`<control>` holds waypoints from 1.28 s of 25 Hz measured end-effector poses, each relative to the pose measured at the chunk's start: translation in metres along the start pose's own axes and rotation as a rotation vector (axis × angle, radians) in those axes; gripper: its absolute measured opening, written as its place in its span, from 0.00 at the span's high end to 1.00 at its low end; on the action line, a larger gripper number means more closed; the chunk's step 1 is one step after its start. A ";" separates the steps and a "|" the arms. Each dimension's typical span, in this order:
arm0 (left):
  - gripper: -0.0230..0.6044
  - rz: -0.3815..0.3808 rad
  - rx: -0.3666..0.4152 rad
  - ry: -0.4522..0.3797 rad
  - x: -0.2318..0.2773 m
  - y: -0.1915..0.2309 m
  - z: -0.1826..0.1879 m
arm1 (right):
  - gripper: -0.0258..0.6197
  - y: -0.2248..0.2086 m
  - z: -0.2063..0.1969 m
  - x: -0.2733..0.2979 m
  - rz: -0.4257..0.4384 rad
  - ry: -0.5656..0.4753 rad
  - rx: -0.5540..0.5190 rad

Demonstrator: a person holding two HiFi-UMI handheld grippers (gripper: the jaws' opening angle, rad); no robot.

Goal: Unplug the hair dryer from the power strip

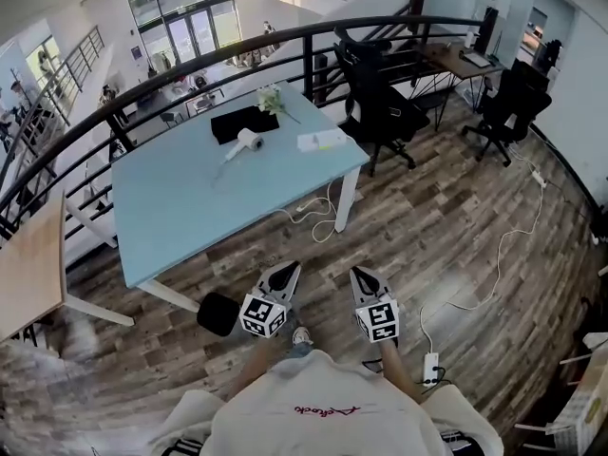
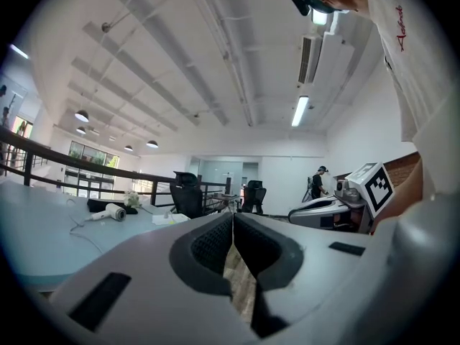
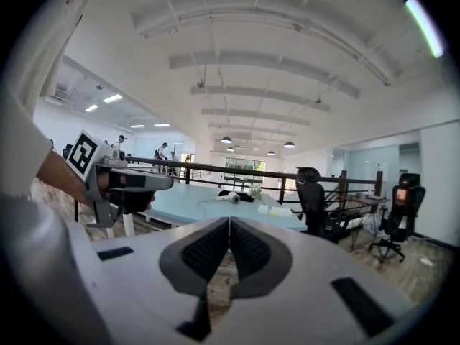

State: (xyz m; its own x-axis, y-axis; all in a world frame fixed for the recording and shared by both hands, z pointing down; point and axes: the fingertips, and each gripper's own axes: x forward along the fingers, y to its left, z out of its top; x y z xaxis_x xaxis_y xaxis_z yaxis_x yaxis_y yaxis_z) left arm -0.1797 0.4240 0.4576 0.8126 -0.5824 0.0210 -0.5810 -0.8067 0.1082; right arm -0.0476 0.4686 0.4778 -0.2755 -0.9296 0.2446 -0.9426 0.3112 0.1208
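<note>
Light blue table (image 1: 180, 207), standing on plank floor before a curved black railing (image 1: 190, 63); its left end is cut off behind a wooden desk (image 1: 28, 274). Left gripper (image 1: 283, 274) and right gripper (image 1: 366, 279), held side by side short of the table's near edge, each with jaws pressed together on nothing. White hair dryer (image 1: 249, 141), lying on the far half of the tabletop, well apart from both sets of fingers; long axis diagonal, round head toward the far right, slim end toward the near left. Its cord (image 1: 318, 215) loops off the table edge; the cord's end cannot be made out. White power strip (image 1: 430, 367), on the floor beside the person's right arm.
</note>
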 end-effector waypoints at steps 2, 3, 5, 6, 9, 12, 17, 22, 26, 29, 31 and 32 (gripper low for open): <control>0.94 0.001 0.002 -0.006 0.008 0.019 0.006 | 0.93 -0.003 0.009 0.019 -0.003 -0.005 0.000; 0.94 0.002 0.003 -0.010 0.012 0.029 0.009 | 0.93 -0.005 0.013 0.029 -0.003 -0.008 -0.001; 0.94 0.005 0.003 -0.015 0.020 0.048 0.014 | 0.93 -0.007 0.021 0.049 -0.004 -0.012 -0.004; 0.94 0.006 0.003 -0.016 0.023 0.058 0.015 | 0.93 -0.007 0.023 0.058 -0.005 -0.013 -0.007; 0.94 0.005 0.003 -0.020 0.031 0.086 0.016 | 0.93 -0.008 0.029 0.087 -0.013 -0.013 -0.009; 0.94 0.002 0.002 -0.021 0.041 0.111 0.017 | 0.93 -0.010 0.033 0.112 -0.020 -0.013 -0.007; 0.94 -0.010 -0.004 -0.017 0.055 0.139 0.014 | 0.93 -0.013 0.035 0.141 -0.033 -0.007 0.000; 0.94 -0.024 -0.015 -0.010 0.065 0.156 0.010 | 0.93 -0.014 0.032 0.159 -0.045 0.012 0.003; 0.94 -0.036 -0.015 0.000 0.066 0.164 0.006 | 0.93 -0.013 0.028 0.164 -0.058 0.023 0.010; 0.94 -0.039 -0.013 0.007 0.067 0.170 0.004 | 0.93 -0.013 0.024 0.168 -0.061 0.031 0.019; 0.94 -0.035 -0.015 0.008 0.067 0.173 0.004 | 0.93 -0.011 0.023 0.169 -0.058 0.035 0.019; 0.94 -0.034 -0.016 0.008 0.066 0.174 0.003 | 0.93 -0.010 0.023 0.169 -0.056 0.035 0.018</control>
State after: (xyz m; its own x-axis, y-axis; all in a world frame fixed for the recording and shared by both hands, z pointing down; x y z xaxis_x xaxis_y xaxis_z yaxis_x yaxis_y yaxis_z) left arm -0.2276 0.2450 0.4745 0.8324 -0.5536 0.0249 -0.5520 -0.8244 0.1249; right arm -0.0893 0.3034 0.4959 -0.2156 -0.9381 0.2712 -0.9597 0.2548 0.1185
